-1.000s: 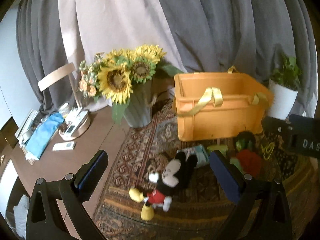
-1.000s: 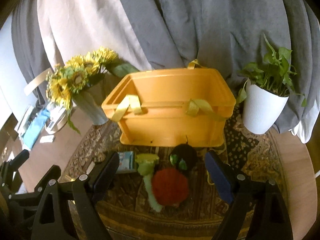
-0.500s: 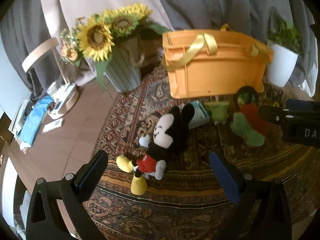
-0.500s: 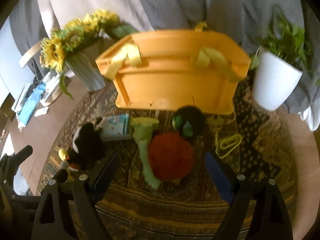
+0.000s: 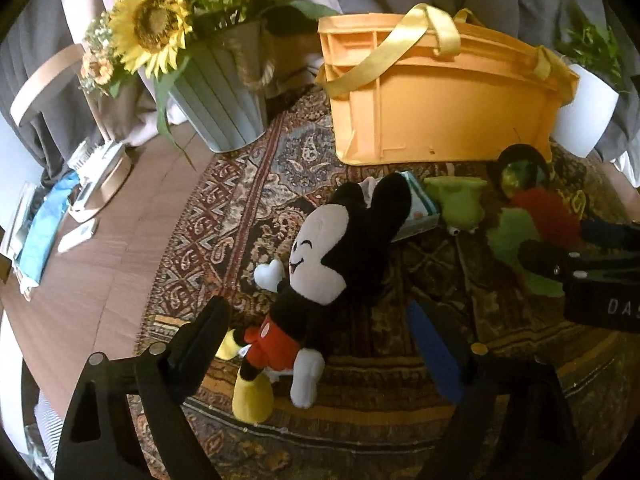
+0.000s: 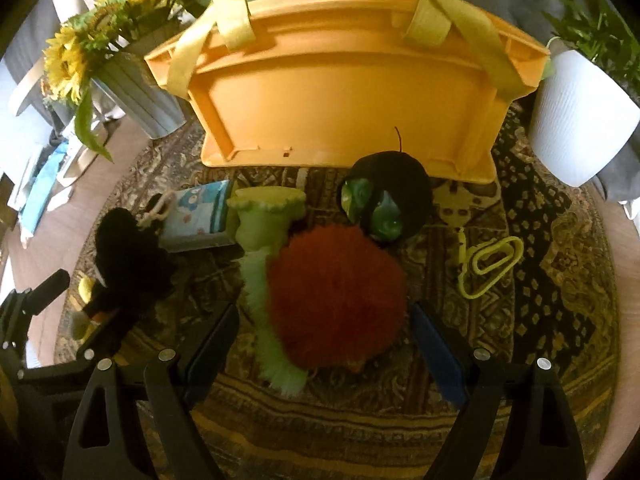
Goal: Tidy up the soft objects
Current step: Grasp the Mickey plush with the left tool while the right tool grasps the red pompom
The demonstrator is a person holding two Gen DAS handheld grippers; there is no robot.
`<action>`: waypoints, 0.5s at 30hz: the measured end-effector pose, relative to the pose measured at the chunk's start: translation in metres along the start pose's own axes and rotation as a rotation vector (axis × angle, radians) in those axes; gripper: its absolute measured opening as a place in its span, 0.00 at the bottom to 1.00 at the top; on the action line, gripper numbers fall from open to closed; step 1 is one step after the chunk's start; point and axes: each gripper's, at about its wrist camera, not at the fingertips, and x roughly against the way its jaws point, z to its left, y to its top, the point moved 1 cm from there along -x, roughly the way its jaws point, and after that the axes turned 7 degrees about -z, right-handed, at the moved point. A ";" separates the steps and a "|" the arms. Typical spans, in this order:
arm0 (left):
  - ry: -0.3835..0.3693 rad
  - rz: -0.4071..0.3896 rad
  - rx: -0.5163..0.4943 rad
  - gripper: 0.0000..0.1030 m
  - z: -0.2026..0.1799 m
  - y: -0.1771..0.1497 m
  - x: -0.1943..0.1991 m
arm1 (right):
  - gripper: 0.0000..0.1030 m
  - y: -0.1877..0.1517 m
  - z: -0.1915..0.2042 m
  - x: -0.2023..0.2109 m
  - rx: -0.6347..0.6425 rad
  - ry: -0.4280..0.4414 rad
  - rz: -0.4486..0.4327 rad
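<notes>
A Mickey Mouse plush (image 5: 320, 280) lies on the patterned rug (image 5: 248, 200); my left gripper (image 5: 320, 344) is open and straddles its lower body. A red fuzzy ball (image 6: 336, 296) with a light-green fuzzy tail (image 6: 260, 280) lies between the open fingers of my right gripper (image 6: 324, 340). Behind it lie a green plush (image 6: 268, 216), a black plush with green eyes (image 6: 388, 204) and a small blue-white pouch (image 6: 200, 216). The orange crate (image 6: 344, 96) with yellow straps stands behind them. Mickey also shows in the right wrist view (image 6: 128, 264).
A grey vase of sunflowers (image 5: 216, 92) stands left of the crate and a white plant pot (image 6: 580, 120) to its right. A yellow-green cord (image 6: 488, 264) lies on the rug. A round stand and blue cloth (image 5: 44, 224) lie on the wooden floor (image 5: 88, 280) at left.
Both grippers have moved forward and down toward the rug. The left now straddles Mickey; the right now brackets the red ball. Both stay open.
</notes>
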 end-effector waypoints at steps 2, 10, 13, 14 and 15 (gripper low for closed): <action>-0.007 0.013 0.010 0.85 0.001 0.002 -0.007 | 0.85 0.001 -0.001 -0.005 0.002 -0.010 0.008; -0.040 0.054 0.053 0.65 0.003 0.009 -0.033 | 0.77 0.006 0.000 -0.023 0.002 -0.027 0.019; -0.044 0.069 0.075 0.62 0.003 0.011 -0.038 | 0.68 0.008 0.000 -0.024 0.004 -0.030 0.013; -0.040 0.073 0.078 0.61 0.003 0.011 -0.038 | 0.66 0.008 0.000 -0.024 0.005 -0.031 0.012; -0.039 0.081 0.079 0.60 0.003 0.011 -0.039 | 0.62 0.008 -0.001 -0.024 0.007 -0.030 0.012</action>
